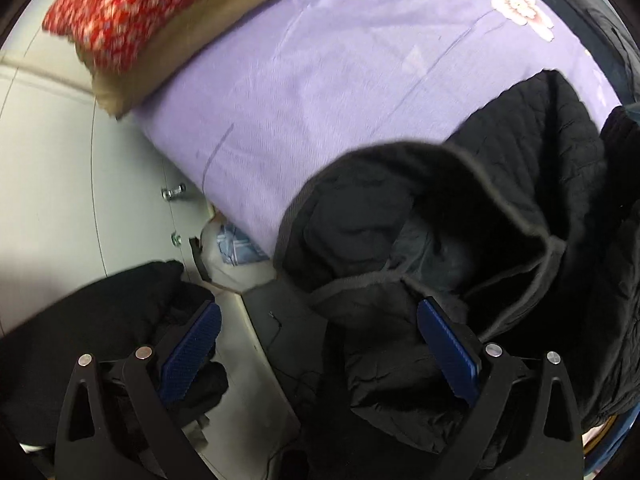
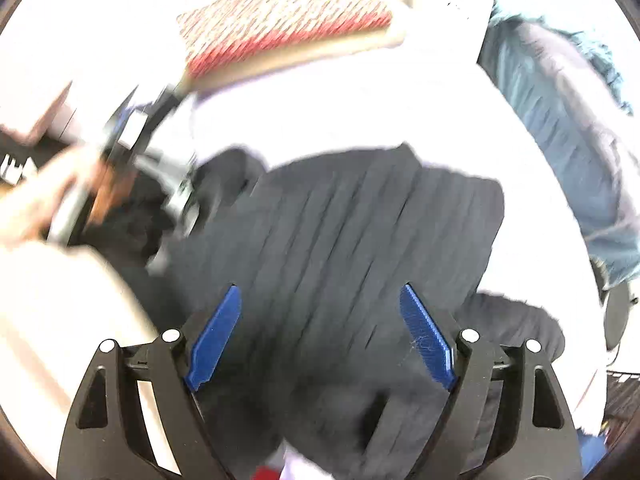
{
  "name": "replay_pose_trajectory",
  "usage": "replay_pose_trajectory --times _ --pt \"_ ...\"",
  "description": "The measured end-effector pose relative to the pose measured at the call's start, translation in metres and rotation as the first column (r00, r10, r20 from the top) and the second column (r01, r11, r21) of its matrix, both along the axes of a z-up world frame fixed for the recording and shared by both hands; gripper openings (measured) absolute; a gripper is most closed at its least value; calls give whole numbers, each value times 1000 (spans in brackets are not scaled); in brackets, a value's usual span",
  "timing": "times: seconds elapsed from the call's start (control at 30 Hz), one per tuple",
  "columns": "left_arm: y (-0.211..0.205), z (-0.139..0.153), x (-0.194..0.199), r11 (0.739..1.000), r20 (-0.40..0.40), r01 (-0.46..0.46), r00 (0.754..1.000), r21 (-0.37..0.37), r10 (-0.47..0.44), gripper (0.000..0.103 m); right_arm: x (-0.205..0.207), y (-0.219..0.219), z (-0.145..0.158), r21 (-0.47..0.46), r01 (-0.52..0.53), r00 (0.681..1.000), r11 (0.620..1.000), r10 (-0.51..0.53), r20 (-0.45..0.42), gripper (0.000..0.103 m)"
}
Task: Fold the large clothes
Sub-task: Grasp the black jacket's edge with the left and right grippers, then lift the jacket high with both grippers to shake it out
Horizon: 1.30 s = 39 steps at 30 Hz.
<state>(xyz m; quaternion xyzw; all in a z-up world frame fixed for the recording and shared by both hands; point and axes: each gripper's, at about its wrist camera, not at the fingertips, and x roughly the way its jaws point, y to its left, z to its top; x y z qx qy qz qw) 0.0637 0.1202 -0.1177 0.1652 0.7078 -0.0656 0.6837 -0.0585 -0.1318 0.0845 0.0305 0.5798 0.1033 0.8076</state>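
At the bottom of the left wrist view, the left gripper (image 1: 318,344) has its two blue pads spread wide apart. Nothing is pinched between them. The right pad touches a fold of the black coat (image 1: 460,248), or sits just in front of it; I cannot tell which. The coat's hood opens up just past the pads, with a grey trim around its edge. The coat lies on the near edge of a purple bed sheet (image 1: 320,80) with pink and white flowers. Another dark piece of cloth (image 1: 100,320) bunches up beside the left pad. Farther back, a red flowered pillow (image 1: 132,12) lies at the top of the bed.

At the bottom of the right wrist view, the right gripper (image 2: 320,334) is also spread wide, holding nothing. It hangs over the black coat (image 2: 340,232), which looks flat and quilted here. This view is blurry and very bright. To the left, a hand (image 2: 44,200) holds the other gripper. Far back is the red pillow (image 2: 288,20), and a blue-grey cloth (image 2: 560,120) lies on the right.
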Motion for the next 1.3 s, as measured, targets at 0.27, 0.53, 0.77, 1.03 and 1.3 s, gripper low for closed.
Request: replay_pose_trajectory --times 0.27,0.53,0.77,1.03,1.3 --pt "31 -41 -29 983 -63 -115 992 -142 107 96 163 22 -95 40 196 964 980 -186 -189 81" --pt "77 -65 -61 919 -240 -262 951 -294 194 96 129 42 -213 -286 25 925 958 -130 -356 77" --pt "55 -93 -73 943 -284 -138 957 -303 49 50 87 12 -176 -144 128 956 981 -161 -247 8" --pt "3 -16 -67 927 -101 48 991 -372 -92 6 7 -80 -60 146 450 892 881 -451 -22 5" --pt "-60 102 -32 841 224 331 940 -429 -255 5 -130 -166 83 247 623 692 742 -670 270 4"
